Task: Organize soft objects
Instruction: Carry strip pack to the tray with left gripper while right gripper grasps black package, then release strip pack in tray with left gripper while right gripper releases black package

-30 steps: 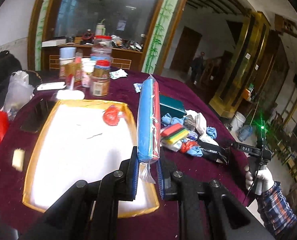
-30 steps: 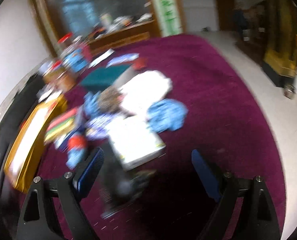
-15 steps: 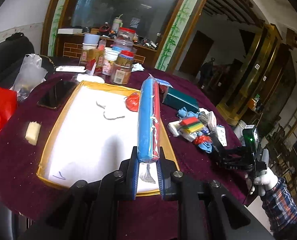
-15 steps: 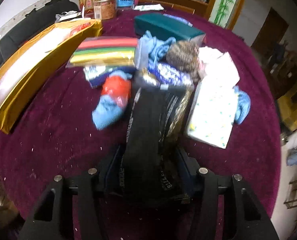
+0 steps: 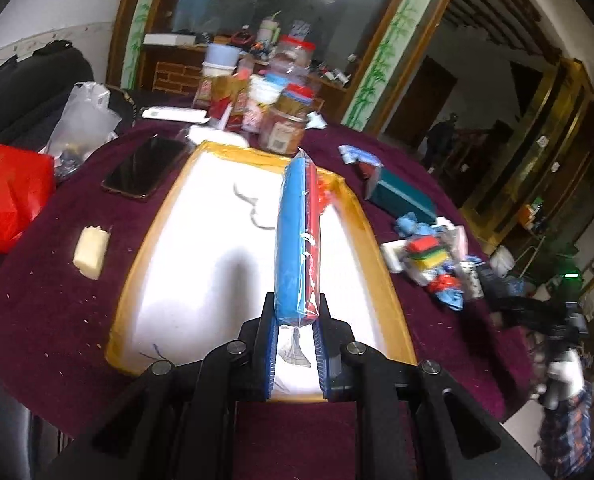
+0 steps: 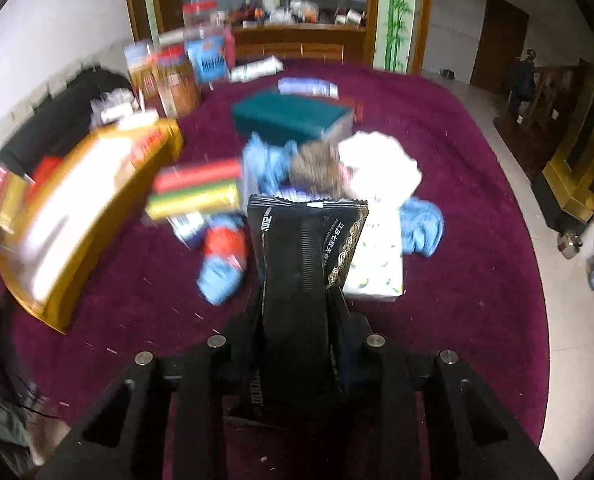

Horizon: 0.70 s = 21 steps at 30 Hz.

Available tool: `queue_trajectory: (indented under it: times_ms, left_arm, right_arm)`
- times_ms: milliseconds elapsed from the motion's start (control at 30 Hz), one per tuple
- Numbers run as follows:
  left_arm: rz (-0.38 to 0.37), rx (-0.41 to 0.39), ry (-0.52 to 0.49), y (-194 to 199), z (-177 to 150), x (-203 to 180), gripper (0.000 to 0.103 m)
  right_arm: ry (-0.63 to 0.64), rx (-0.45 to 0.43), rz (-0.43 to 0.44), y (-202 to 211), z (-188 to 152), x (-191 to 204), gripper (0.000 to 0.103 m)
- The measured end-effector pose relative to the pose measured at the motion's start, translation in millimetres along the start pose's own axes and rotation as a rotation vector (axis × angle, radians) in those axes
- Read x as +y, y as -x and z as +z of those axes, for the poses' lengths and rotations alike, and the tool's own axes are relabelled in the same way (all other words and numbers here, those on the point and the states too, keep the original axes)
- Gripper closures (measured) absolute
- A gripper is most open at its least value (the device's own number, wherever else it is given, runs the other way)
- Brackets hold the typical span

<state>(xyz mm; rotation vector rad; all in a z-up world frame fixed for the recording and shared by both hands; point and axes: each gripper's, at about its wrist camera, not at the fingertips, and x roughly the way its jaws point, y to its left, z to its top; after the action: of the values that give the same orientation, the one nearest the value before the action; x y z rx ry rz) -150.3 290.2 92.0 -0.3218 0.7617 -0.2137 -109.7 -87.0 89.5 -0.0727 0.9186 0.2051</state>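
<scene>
My left gripper [image 5: 295, 322] is shut on a wrapped blue and red sponge pack [image 5: 297, 236], held upright over the gold-rimmed white tray [image 5: 131, 280]. My right gripper [image 6: 297, 312] is shut on a black packet with white print [image 6: 297, 256], lifted above the purple cloth. Behind it lies the soft pile: a striped sponge pack [image 6: 195, 190], blue cloths [image 6: 423, 226], a white cloth [image 6: 381, 164], a tissue pack [image 6: 377, 264] and a red and blue bundle [image 6: 223, 256]. The pile also shows in the left wrist view [image 5: 429, 254].
A phone [image 5: 143, 166], a yellow sponge piece [image 5: 91, 252] and a red bag [image 5: 9, 196] lie left of the tray. Jars and boxes [image 5: 265, 104] crowd the far side. A teal box [image 6: 291, 116] lies behind the pile. The table edge runs at the right.
My left gripper carried the sponge pack further over the tray. My right gripper closed on the black packet and lifted it from the pile.
</scene>
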Motion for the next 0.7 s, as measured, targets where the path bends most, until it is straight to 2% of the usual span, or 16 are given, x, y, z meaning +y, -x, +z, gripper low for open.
queue_trajectory:
  times_ms: [133, 200, 333, 467, 567, 600, 667, 700]
  left_arm:
    - [0.046, 0.056, 0.016, -23, 16, 13, 0.087]
    - [0.051, 0.089, 0.042, -38, 28, 21, 0.087]
    - [0.068, 0.142, 0.066, -70, 59, 29, 0.087]
    - [0.118, 0.161, 0.065, -97, 84, 34, 0.087]
    - [0.179, 0.159, 0.066, -118, 98, 45, 0.084]
    - [0.178, 0.166, 0.076, -125, 101, 49, 0.082]
    - [0.165, 0.173, 0.128, -140, 104, 65, 0.066]
    - [0.168, 0.174, 0.159, -144, 104, 71, 0.063]
  right_arm:
    - [-0.008, -0.041, 0.117, 17, 29, 24, 0.073]
    - [0.0, -0.026, 0.19, 13, 44, 47, 0.073]
    - [0.034, 0.024, 0.283, -15, 72, 101, 0.073]
    - [0.041, 0.108, 0.32, -60, 93, 151, 0.073]
    - [0.037, 0.17, 0.309, -99, 104, 179, 0.073]
    - [0.035, 0.178, 0.293, -106, 107, 183, 0.072]
    - [0.051, 0.152, 0.235, -114, 116, 194, 0.072]
    - [0.047, 0.15, 0.232, -119, 121, 197, 0.073]
